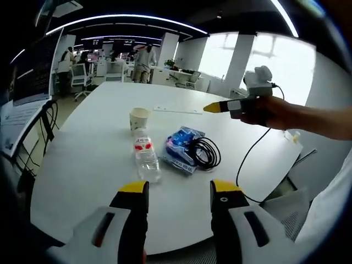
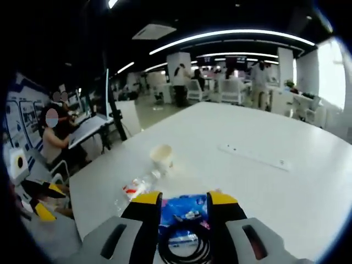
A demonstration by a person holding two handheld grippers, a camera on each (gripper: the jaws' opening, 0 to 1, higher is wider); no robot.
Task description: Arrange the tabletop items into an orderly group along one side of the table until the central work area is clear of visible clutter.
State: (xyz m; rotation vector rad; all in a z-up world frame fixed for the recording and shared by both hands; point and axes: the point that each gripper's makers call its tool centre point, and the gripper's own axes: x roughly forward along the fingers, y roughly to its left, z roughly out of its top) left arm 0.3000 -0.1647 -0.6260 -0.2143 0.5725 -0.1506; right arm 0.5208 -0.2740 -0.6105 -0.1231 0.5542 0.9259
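Right gripper view: I'm hovering my spread right gripper (image 2: 183, 202) over the blue packet (image 2: 184, 212); approaching squarely, avoiding the black cable (image 2: 184, 247).

Illumination is mixed. Long ceiling light strips (image 1: 126, 17) burn as curved white bands overhead, and a large window (image 1: 275, 60) at the right of the left gripper view is blown out to pure white — no detail beyond the glass. The white tabletop (image 1: 99, 143) reflects this evenly, bright but not glaring; shadows under the items on it are faint and soft. The ceiling reads near black between the strips.

Fisheye distortion is strong in both views — straight strips and tabletop edges bow toward the margins. The right gripper view is softer overall, with the distant office (image 2: 231, 77) hazy and smeared.
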